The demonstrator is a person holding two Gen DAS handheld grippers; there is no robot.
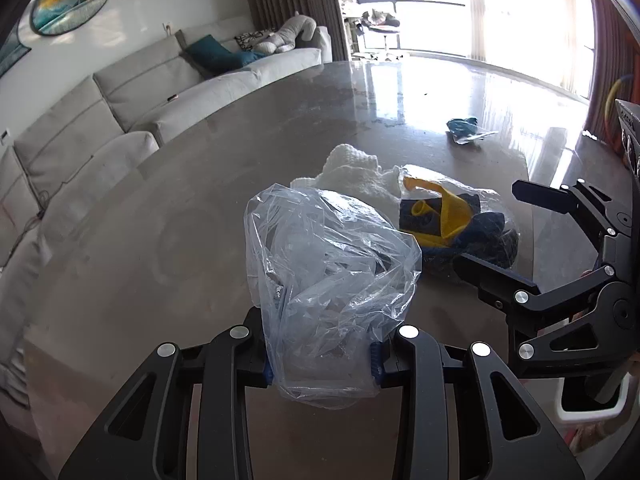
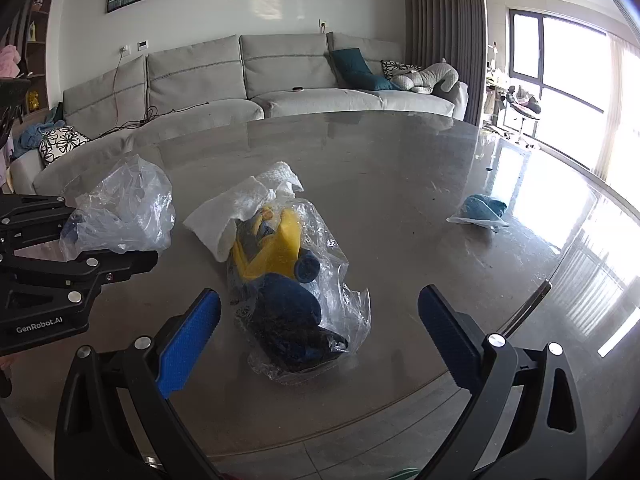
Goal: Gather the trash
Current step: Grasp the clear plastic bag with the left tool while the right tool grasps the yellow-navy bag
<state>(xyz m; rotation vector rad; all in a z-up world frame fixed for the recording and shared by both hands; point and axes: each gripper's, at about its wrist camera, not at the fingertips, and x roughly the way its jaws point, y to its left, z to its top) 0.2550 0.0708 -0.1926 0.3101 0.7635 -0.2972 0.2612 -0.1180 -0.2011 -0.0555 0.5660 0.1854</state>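
Observation:
My left gripper [image 1: 322, 364] is shut on a crumpled clear plastic bag [image 1: 332, 260], which bulges up between its blue pads; the right wrist view shows that gripper [image 2: 110, 228] and bag [image 2: 124, 208] at the left. Just beyond lies a second clear bag holding yellow and dark blue items [image 2: 288, 280] [image 1: 448, 224], partly on a white paper towel [image 2: 240, 208] [image 1: 352, 176]. My right gripper [image 2: 320, 300] stands wide open, one finger on each side of that bag's near end, not touching it. In the left wrist view the right gripper [image 1: 490, 226] comes in from the right.
A small blue wrapper in clear film [image 2: 482, 210] [image 1: 464, 126] lies farther right on the glossy grey table [image 2: 400, 184]. A grey sofa [image 2: 280, 76] with cushions runs behind the table. Bright windows [image 2: 560, 56] glare on the tabletop's right side.

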